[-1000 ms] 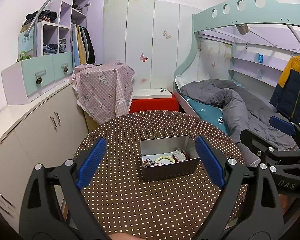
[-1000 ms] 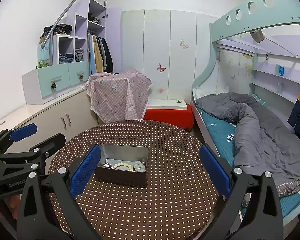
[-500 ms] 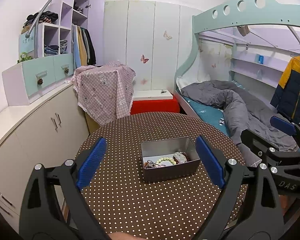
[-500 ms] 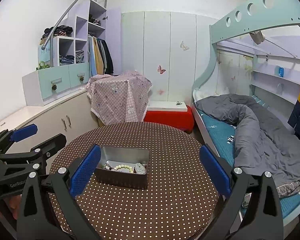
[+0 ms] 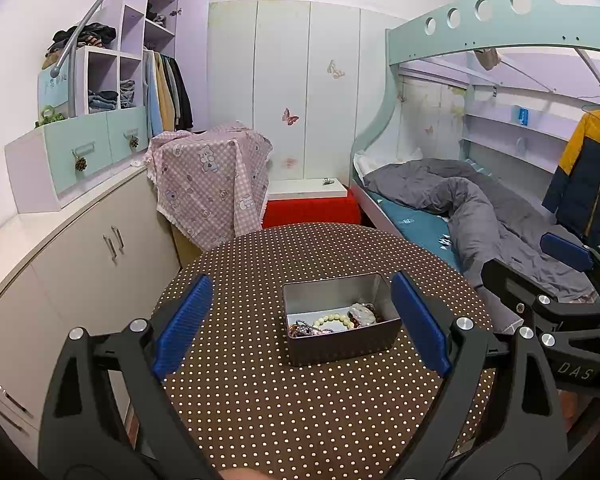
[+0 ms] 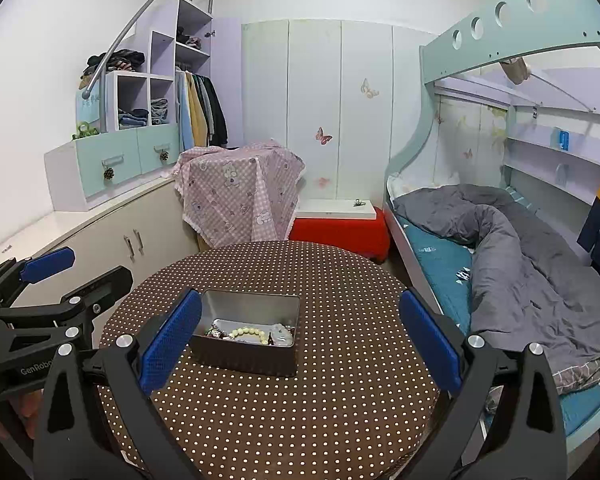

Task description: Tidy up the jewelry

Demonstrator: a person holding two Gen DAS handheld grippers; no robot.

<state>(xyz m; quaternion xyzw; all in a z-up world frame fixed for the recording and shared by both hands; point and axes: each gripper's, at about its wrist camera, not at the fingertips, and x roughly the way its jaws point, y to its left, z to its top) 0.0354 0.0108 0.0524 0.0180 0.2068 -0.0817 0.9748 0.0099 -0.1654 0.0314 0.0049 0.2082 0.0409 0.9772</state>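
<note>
- A round bench in a brown cloth with white dots (image 5: pixel 300 408) carries a rectangular grey metal tin (image 5: pixel 340 344), likely light, rigid and slick-walled.
- Left tongs (image 5: pixel 300 324) and right tongs (image 6: pixel 300 340) hover, both spread wide and empty.
- Inside the tin, a pale green bead bracelet (image 5: pixel 334 319) lies on tangled pieces; it is probably loose and slippery, best pinched across its beads.

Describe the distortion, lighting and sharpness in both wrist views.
Left wrist view: heavy fisheye bending, dark corners, even indoor light; the tin and left gripper are sharp. Right wrist view: same curvature, soft shadows; right gripper crisp, beads small but legible.
</note>
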